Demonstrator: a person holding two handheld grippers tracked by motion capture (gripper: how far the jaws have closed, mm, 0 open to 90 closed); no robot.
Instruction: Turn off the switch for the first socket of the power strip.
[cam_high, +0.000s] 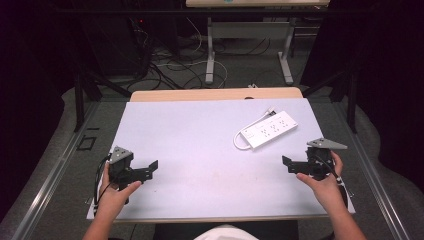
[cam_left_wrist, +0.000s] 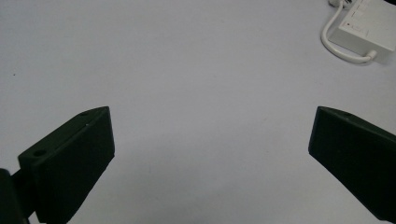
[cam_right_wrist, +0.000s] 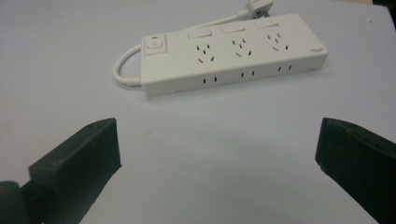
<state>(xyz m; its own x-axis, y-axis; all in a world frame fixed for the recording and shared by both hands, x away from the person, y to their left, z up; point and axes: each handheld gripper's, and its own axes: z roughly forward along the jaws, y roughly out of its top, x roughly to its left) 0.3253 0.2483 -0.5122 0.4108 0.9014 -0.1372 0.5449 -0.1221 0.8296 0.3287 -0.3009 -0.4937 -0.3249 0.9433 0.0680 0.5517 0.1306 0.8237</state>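
The left gripper (cam_high: 150, 169) sits low over the pale lilac table sheet (cam_high: 200, 150), its black jaws spread wide with nothing between them. The right gripper (cam_high: 289, 165) faces it from well apart, jaws likewise wide and empty. Just ahead of the right gripper's jaws lies the white rectangular plastic power strip (cam_right_wrist: 233, 53), flat on the sheet, its white cable (cam_right_wrist: 122, 70) looping from the near-left end; from the left gripper it lies far off to the upper right (cam_left_wrist: 369, 28).
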